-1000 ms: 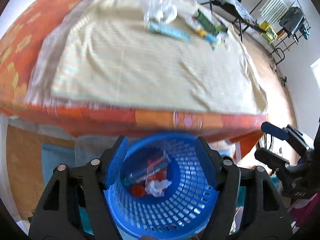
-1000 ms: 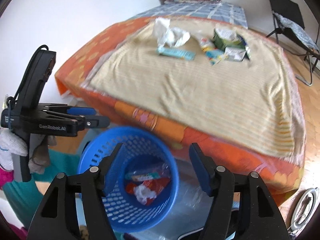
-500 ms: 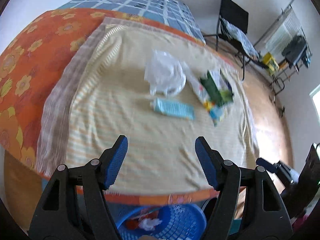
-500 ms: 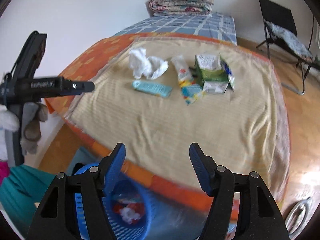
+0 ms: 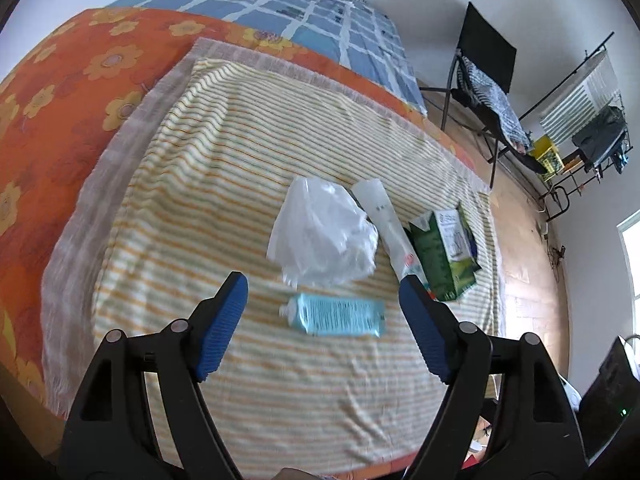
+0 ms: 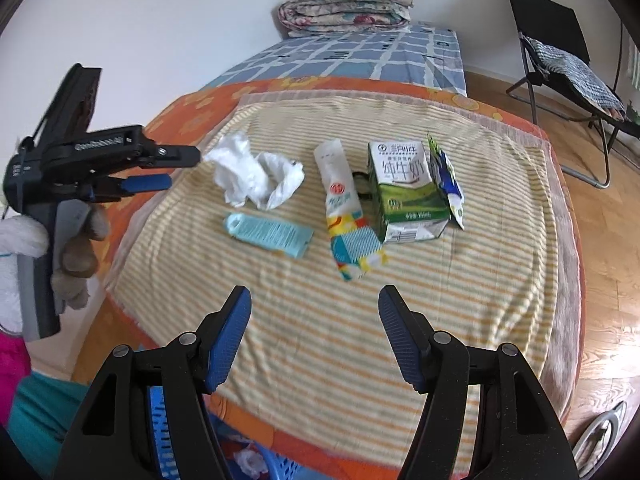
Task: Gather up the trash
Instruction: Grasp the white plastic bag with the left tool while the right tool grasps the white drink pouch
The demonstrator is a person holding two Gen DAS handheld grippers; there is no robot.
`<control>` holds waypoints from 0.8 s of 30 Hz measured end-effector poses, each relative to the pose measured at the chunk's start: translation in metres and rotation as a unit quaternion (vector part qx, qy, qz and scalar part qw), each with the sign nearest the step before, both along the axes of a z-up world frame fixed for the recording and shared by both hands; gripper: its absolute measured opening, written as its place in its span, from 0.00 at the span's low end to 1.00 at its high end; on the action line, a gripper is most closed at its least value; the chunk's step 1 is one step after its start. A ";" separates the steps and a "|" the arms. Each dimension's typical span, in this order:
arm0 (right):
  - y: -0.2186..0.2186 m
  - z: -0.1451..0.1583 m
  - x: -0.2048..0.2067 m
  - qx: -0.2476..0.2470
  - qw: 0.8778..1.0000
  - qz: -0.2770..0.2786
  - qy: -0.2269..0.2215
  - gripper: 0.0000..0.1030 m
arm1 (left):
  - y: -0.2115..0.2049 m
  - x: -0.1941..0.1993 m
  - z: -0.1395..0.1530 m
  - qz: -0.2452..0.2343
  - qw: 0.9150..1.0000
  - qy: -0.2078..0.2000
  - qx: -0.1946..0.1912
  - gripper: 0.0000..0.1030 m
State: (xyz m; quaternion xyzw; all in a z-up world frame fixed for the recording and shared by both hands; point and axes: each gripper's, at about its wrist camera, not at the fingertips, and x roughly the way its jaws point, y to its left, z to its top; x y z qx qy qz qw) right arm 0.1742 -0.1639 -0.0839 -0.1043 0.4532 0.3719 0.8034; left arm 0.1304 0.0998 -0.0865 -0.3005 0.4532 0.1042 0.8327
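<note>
Left gripper (image 5: pixel 322 320) hangs over the bed, jaws spread wide and just widened further, nothing between the pads, the pale blue tube (image 5: pixel 338 315) lying on the cloth beyond them. Right gripper (image 6: pixel 314 336) gapes wide too, empty. Under both, a yellow striped towel (image 6: pixel 340 320) on an orange flowered sheet (image 5: pixel 60 92) (blue checked bedding and a folded quilt (image 6: pixel 346 6) further back). On it: crumpled white plastic (image 5: pixel 322 236), a long printed wrapper (image 6: pixel 346 212), a green milk carton (image 6: pixel 406 192). Wood floor, a black folding chair (image 6: pixel 560 52). The blue basket (image 6: pixel 256 456) peeks in below, holding crumpled scraps.
</note>
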 end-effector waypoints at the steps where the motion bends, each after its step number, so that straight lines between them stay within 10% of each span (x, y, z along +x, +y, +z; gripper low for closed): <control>1: 0.002 0.000 0.003 0.000 1.000 -0.001 0.000 0.64 | 0.002 0.006 -0.004 0.002 1.000 0.003 -0.002 0.78; 15: 0.023 -0.033 0.050 -0.020 0.999 -0.030 0.023 0.64 | 0.010 0.048 -0.046 0.008 0.999 0.039 0.005 0.78; 24: 0.042 -0.055 0.061 -0.037 0.998 -0.025 0.041 0.64 | 0.014 0.053 -0.054 0.001 0.999 0.042 0.004 0.39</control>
